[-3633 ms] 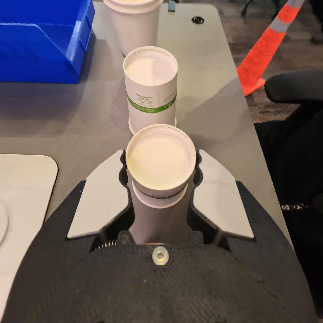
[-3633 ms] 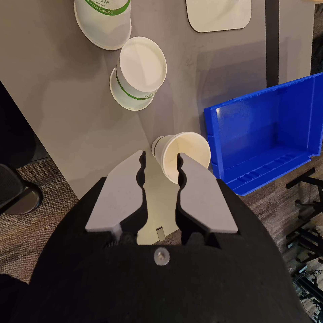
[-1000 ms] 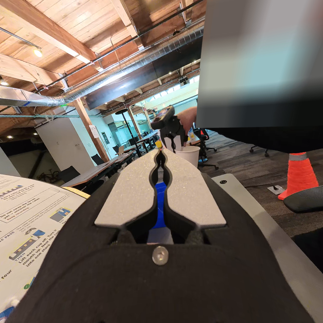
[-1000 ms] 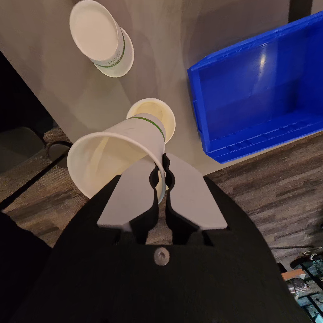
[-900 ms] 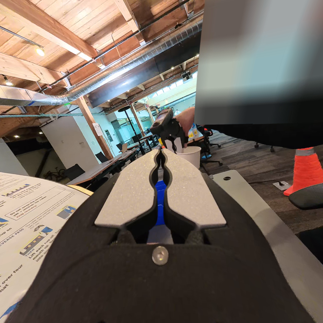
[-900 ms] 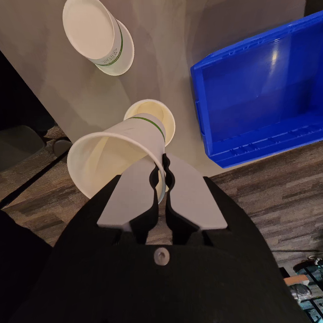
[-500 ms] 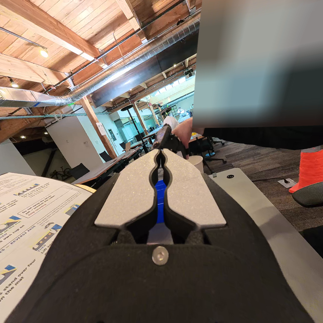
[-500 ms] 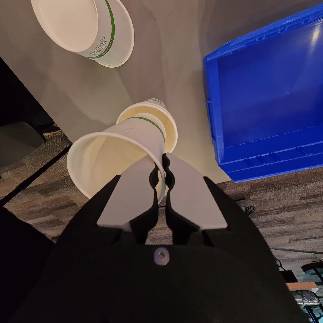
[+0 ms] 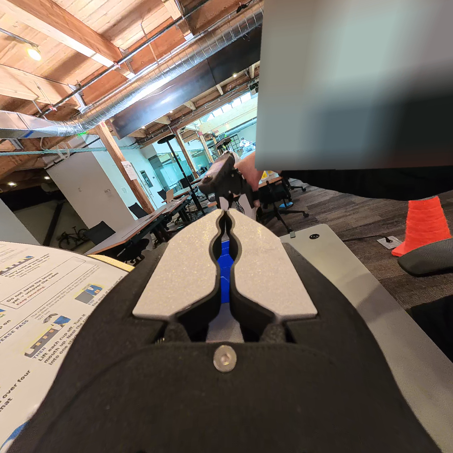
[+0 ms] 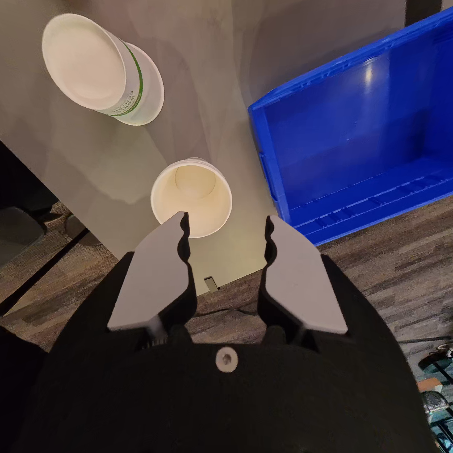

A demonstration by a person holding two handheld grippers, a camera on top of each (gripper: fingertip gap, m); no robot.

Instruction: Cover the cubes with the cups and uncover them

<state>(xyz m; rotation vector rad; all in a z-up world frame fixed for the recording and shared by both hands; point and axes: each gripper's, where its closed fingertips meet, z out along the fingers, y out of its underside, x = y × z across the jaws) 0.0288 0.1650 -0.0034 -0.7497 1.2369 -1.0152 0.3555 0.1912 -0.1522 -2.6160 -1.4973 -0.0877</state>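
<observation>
With both claws empty, the uncover-and-stack step looks under way. Right claw (image 10: 226, 217), jaws apart, hangs over the upright stack (image 10: 191, 197) beside the blue bin (image 10: 355, 137). Left claw (image 9: 226, 212) is pressed together, idle. Next: the inverted cup (image 10: 98, 71); no cubes in view.

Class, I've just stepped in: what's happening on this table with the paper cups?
A person works two hand-held grippers. The right gripper hangs open above an upright stack of nested cups near the table edge, holding nothing. One upside-down cup stands farther along the table, beside the blue bin. No cubes are visible. The left gripper is shut and empty, pointing out into the room rather than at the cups.
</observation>
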